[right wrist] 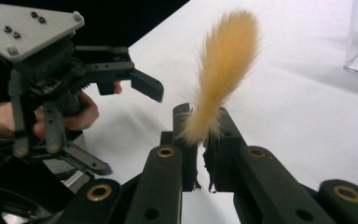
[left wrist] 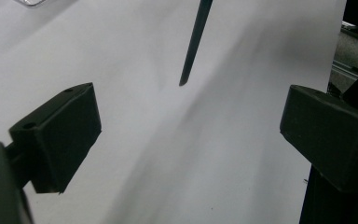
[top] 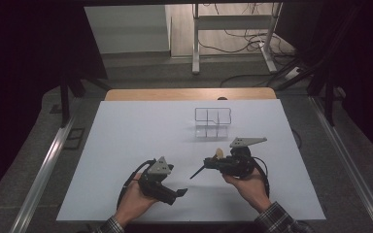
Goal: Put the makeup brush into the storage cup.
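Just a plain white table [top: 126,145], wooden edge at the far side, clear compartment organizer [top: 213,122] sitting on it.

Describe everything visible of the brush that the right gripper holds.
The brush has a soft, tan, fluffy tuft that curves upward and a thin dark handle tapering to a point. The right gripper is shut on it just below the tuft. It hangs above the white table, handle slanting toward the open left gripper, touching nothing else.

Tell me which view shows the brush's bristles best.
The right gripper view: the tan bristles rise close-up from the shut right gripper. The high view shows them as a speck; the left gripper view shows the dark handle tip.
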Available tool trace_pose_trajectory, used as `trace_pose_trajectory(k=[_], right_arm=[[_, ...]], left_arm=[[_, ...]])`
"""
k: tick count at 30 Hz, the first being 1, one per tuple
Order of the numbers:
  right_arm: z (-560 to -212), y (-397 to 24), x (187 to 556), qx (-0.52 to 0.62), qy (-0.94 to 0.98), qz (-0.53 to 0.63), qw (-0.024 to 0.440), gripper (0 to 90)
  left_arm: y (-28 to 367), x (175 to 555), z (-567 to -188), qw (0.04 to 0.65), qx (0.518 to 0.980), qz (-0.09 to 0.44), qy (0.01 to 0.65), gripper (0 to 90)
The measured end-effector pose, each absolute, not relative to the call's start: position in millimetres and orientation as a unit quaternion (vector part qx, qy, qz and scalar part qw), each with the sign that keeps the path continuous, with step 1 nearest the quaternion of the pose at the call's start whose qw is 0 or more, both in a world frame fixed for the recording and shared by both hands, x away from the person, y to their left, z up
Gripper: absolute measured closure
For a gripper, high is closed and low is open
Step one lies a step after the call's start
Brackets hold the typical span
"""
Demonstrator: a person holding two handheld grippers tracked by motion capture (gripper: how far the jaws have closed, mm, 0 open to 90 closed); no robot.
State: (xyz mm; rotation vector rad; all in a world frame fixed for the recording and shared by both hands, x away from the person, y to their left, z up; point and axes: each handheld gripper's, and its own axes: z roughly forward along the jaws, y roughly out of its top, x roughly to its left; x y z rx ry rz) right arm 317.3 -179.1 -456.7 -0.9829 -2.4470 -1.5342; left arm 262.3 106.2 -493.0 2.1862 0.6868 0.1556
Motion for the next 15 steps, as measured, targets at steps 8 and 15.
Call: trace_pose_trajectory(k=[8, 15], right_arm=[[-453.4, -181.7, 315.5, -0.314, -0.811, -0.493, 0.016, 83.5], [-452.1, -182.4, 314.0, -0.309, -0.819, -0.483, -0.003, 83.5]], left_arm=[[110.8, 258.0, -495.1, 0.391, 0.877, 0.079, 0.268, 2.7], [120.0, 255.5, -496.4, 0.384, 0.879, 0.084, 0.272, 1.7]])
